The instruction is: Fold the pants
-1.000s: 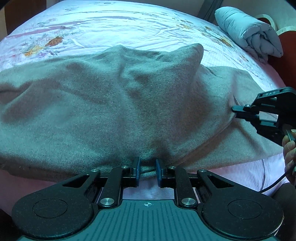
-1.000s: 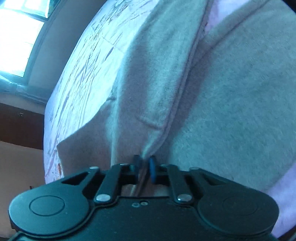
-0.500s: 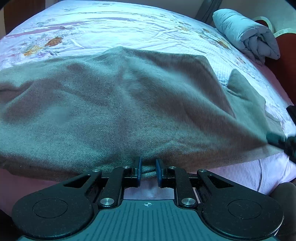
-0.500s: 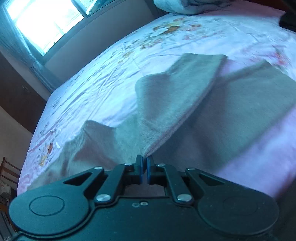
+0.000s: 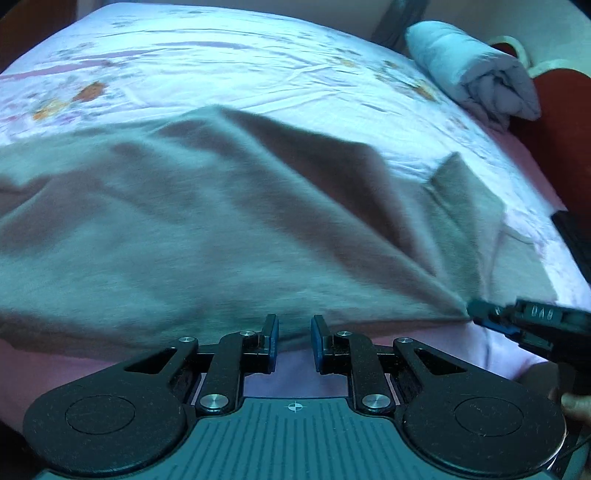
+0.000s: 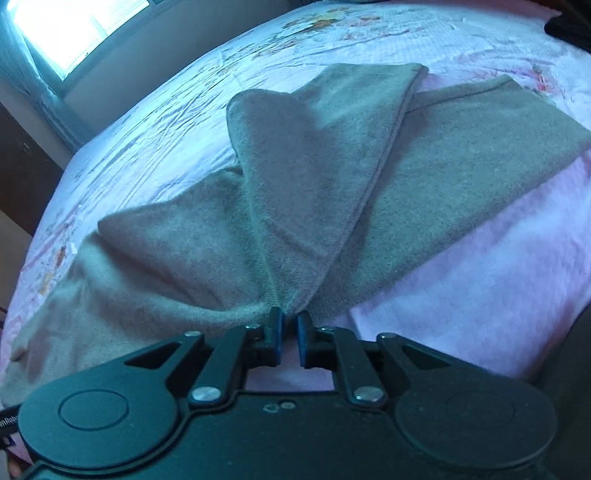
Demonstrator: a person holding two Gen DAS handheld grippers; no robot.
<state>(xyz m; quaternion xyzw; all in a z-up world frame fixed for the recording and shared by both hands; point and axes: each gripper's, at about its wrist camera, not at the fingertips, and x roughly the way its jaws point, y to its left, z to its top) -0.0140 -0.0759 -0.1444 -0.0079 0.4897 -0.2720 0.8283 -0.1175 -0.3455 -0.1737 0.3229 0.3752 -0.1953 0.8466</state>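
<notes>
The grey pants [image 5: 207,221] lie spread across the bed, folded over on themselves. My left gripper [image 5: 293,326] is shut on the near edge of the pants, low over the bed edge. My right gripper [image 6: 290,321] is shut on a corner of the pants [image 6: 306,192], which fans out from the tips; it also shows in the left wrist view [image 5: 480,312] at the right, pinching the cloth corner.
The bed has a pale pink flowered sheet [image 5: 221,62]. A rolled light blue quilt [image 5: 472,70] lies at the far right corner by a dark red headboard [image 5: 565,122]. A bright window [image 6: 62,33] is beyond the bed.
My right gripper has pulled its corner of the pants toward the near edge of the bed, laying the folded part flatter. My left gripper has held still.
</notes>
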